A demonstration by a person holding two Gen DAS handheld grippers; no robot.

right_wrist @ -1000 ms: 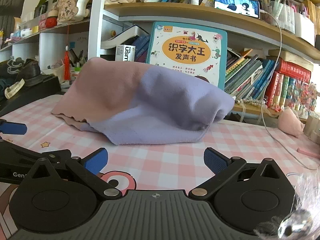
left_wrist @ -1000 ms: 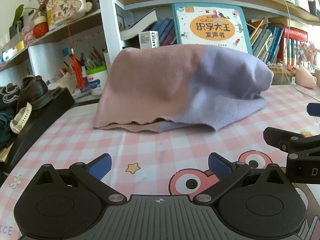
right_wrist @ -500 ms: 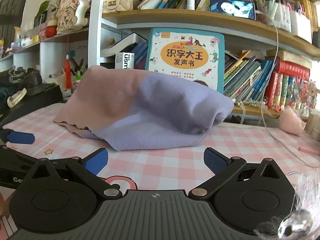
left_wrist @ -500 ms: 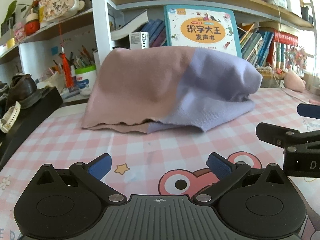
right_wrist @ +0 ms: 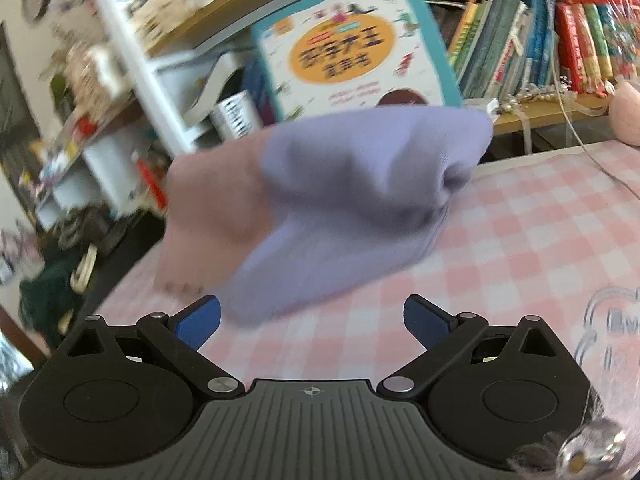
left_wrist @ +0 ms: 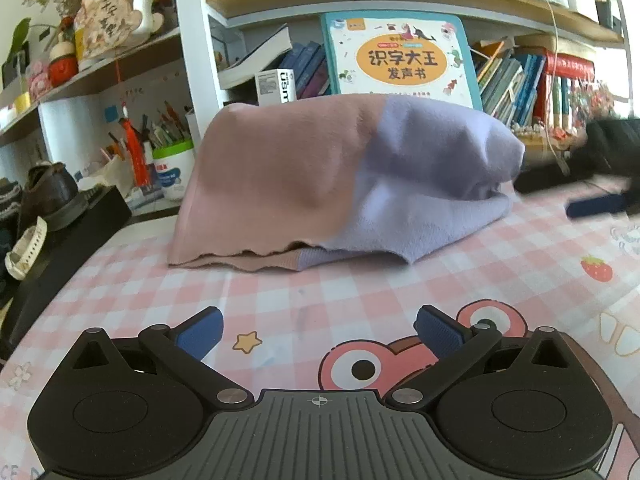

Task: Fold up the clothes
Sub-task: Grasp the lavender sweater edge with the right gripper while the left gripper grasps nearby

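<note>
R claw swings in on the garment

Pink-lilac garment [left_wrist: 344, 176] sits heaped mid-worktop [left_wrist: 360, 288]. Since a sec ago my right claw [right_wrist: 312, 322] tilted, moved closer; left claw [left_wrist: 318, 330] stayed back. Both agape, empty: grab's next, I reckon.

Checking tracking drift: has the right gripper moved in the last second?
Yes. The right gripper has swung forward and rolled: its view is now blurred and tilted, the sweater looms nearer, and the big picture book behind leans.
</note>
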